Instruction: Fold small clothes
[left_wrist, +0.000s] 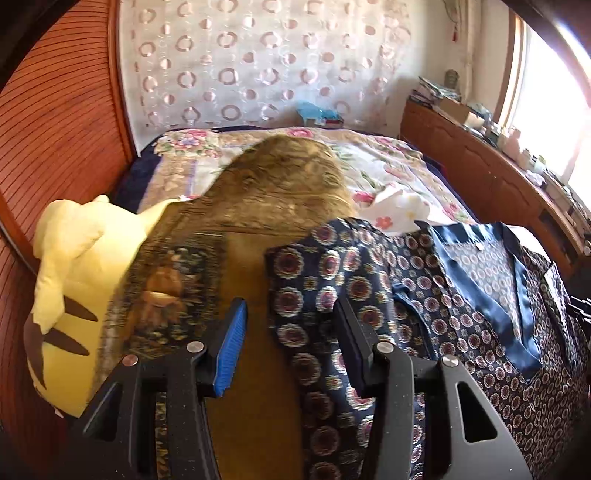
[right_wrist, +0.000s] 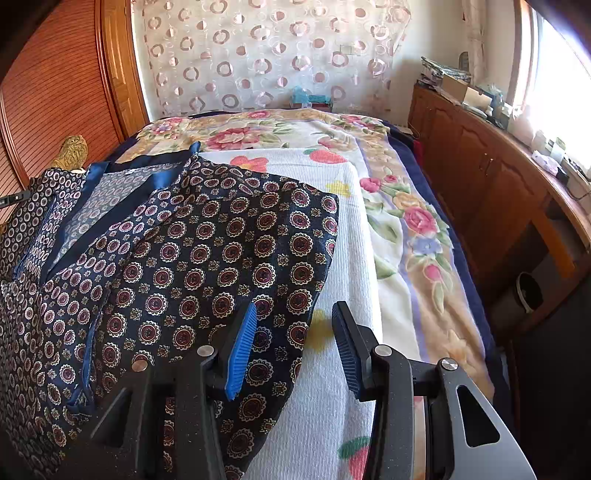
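Left wrist alone shows a yellow plush (left_wrist: 70, 295) beside the patterned shirt (left_wrist: 461, 302) (both tongs gape, empty).

Patterned shirt (right_wrist: 207, 251) between parted fingers (right_wrist: 242, 343)

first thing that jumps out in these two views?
The navy medallion-print shirt with its shiny blue satin collar, spread flat on the floral bedspread. Left of it sits a yellow plush toy beside a brown patterned cushion. Both the left claw and the right claw hang open over the shirt's edges, gripping nothing.
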